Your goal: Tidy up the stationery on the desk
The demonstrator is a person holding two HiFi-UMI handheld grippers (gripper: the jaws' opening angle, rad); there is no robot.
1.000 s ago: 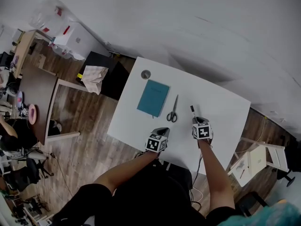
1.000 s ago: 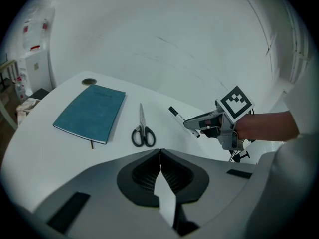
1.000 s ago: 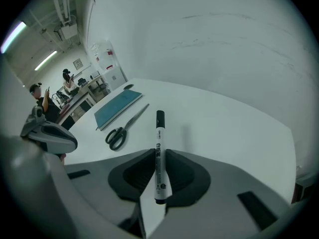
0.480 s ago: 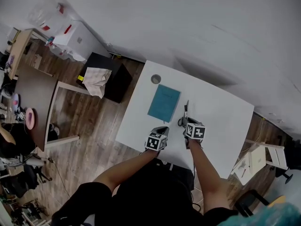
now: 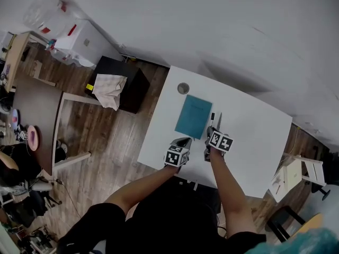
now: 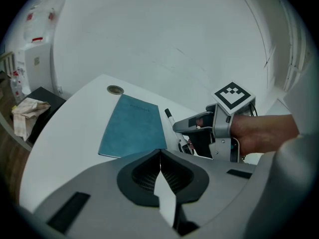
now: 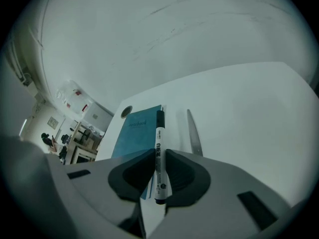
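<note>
My right gripper [image 7: 159, 156] is shut on a white marker [image 7: 159, 148] with a black cap, whose tip points toward the far edge of the desk. The marker hangs just right of the teal notebook [image 7: 137, 128] and left of a scissors blade [image 7: 194, 136]. In the head view the right gripper [image 5: 213, 134] sits over the scissors [image 5: 219, 120] and hides their handles, next to the notebook [image 5: 193, 116]. Near the desk's front edge, my left gripper [image 6: 160, 154] is shut and empty. It faces the notebook [image 6: 132, 126], the marker tip [image 6: 169, 115] and the right gripper [image 6: 214, 133].
The white desk [image 5: 254, 142] has a round cable grommet [image 5: 183, 88] beyond the notebook. A black cabinet with crumpled paper [image 5: 111, 89] stands left of the desk on the wood floor. A white wall rises behind the desk.
Both grippers have moved left along the desk's front. The right one has rolled and carried the marker from right of the scissors to over them, beside the notebook.
</note>
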